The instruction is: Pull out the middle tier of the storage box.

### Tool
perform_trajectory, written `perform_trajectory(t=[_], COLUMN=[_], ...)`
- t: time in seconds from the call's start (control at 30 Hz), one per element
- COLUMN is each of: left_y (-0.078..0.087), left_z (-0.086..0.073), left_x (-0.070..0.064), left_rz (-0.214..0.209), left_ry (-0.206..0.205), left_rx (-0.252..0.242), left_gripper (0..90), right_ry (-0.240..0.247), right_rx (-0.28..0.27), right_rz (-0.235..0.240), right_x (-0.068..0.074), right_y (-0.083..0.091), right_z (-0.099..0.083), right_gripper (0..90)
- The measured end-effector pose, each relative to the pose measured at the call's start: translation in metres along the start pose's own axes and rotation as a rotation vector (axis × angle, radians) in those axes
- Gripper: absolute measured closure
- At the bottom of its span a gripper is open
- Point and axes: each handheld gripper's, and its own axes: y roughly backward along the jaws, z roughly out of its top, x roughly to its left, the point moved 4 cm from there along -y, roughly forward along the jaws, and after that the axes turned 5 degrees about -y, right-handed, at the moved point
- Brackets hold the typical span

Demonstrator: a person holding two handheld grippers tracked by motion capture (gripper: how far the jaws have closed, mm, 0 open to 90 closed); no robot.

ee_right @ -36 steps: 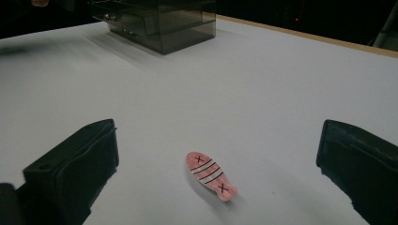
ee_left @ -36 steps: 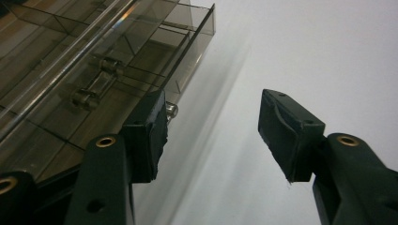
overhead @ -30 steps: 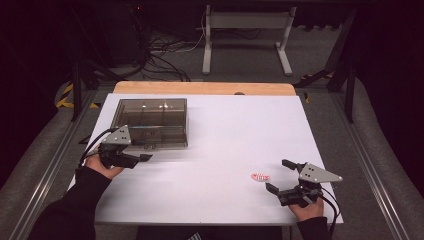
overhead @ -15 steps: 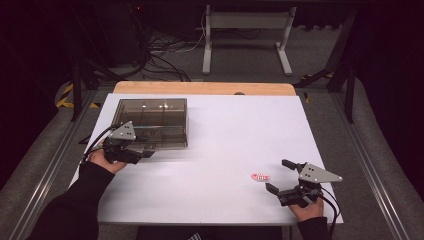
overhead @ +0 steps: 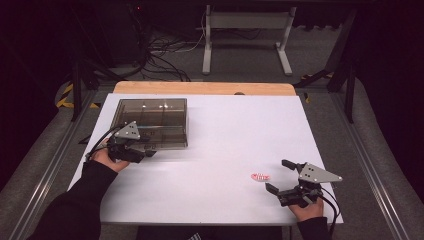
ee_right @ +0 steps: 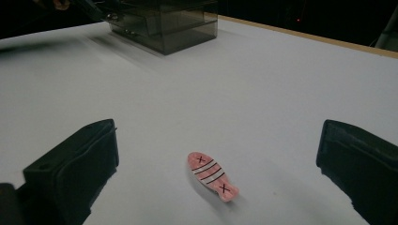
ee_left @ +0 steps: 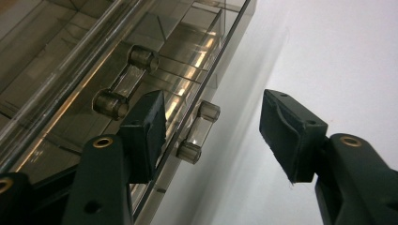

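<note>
Drawer box of smoky clear plastic sits at the far left of the white surface, the left gripper open at its lower handle, while the right gripper rests open around a pink fish-shaped clip.

High view: fixed overhead on the person's side, facing forward and down, far enough to take in the whole white table. Left gripper view: rides the left claw, very close, tilted, facing the smoky drawer box just ahead of its jaws. Right gripper view: rides the right claw, low over the table, looking along it; pink fish clip just ahead between the jaws, same box well ahead. All three share the box.
</note>
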Motion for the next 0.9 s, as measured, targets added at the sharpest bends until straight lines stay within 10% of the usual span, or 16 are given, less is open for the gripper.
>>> perform_trajectory(t=[0.9], left_y=[-0.015], left_z=[-0.001], left_x=[0.002], left_rz=[0.074], left_ry=[-0.054], left_rx=[0.062], left_gripper=[59.0], right_ry=[0.000], right_rx=[0.000], right_rz=[0.001], right_x=[0.000], right_y=[0.000], right_z=[0.000], right_gripper=[0.0])
